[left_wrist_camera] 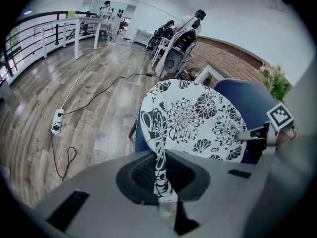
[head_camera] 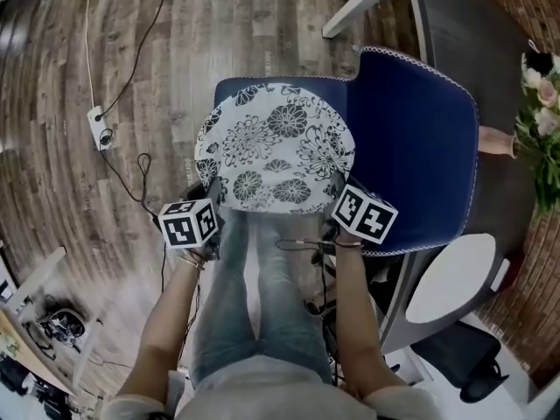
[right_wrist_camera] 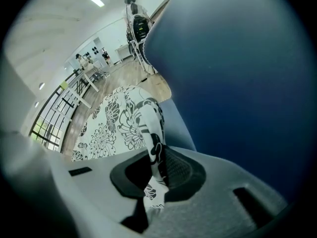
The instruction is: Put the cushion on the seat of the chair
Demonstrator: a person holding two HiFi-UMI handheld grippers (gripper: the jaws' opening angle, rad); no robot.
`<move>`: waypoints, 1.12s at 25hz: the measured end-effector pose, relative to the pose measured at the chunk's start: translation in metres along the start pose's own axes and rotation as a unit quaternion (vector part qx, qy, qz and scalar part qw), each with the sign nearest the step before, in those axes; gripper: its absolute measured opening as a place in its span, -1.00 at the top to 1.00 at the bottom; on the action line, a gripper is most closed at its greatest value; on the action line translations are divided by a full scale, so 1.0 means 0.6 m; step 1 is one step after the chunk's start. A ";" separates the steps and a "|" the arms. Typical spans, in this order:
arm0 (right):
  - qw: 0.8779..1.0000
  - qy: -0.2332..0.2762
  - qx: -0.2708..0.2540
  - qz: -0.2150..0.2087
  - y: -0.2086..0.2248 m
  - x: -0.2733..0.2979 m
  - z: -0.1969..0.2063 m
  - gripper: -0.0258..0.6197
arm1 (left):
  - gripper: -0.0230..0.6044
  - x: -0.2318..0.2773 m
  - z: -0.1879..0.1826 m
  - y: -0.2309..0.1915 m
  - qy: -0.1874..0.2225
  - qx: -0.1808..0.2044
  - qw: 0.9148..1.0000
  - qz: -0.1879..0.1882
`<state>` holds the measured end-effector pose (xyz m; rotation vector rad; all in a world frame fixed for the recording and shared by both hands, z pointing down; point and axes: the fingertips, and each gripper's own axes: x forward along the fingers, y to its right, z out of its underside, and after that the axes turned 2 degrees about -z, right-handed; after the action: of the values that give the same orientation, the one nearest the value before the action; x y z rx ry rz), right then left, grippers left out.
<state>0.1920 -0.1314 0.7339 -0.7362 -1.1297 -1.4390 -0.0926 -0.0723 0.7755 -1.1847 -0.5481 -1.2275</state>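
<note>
Cushion (head_camera: 276,147) found over the blue seat (head_camera: 232,90) of the chair (head_camera: 420,147), covering most of it, with the backrest to the right. We note the flower-patterned fabric pinched at its near edge on both sides. The left gripper (head_camera: 213,198) has its jaws closed on the near left edge, and the right gripper (head_camera: 338,189) has its jaws closed on the near right edge. Each gripper view shows fabric clamped between the pads.

We cannot tell whether the near edge already rests on the seat or is held just above it. The left rim appears to reach slightly past the seat's edge.

In our judgement the task is nearly complete. What remains is to settle the near edge, release both grips and draw the grippers clear.
</note>
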 end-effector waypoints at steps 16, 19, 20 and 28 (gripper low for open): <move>0.999 0.003 -0.022 0.032 0.016 0.073 -0.006 0.82 | 0.86 0.061 -0.013 -0.032 -0.009 0.007 1.000 -0.009; 0.999 -0.002 -0.024 0.039 0.022 0.085 -0.003 0.82 | 0.86 0.073 -0.010 -0.035 -0.015 0.008 1.000 -0.011; 0.999 -0.003 -0.024 0.041 0.024 0.090 -0.002 0.82 | 0.86 0.078 -0.009 -0.036 -0.016 0.008 1.000 -0.013; 0.999 -0.010 -0.028 0.045 0.046 0.134 -0.005 0.82 | 0.86 0.120 -0.012 -0.047 -0.016 0.004 1.000 -0.019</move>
<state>0.2035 -0.1623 0.8121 -0.8318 -1.0626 -1.3942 -0.0979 -0.1058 0.8451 -1.1933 -0.6010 -1.2400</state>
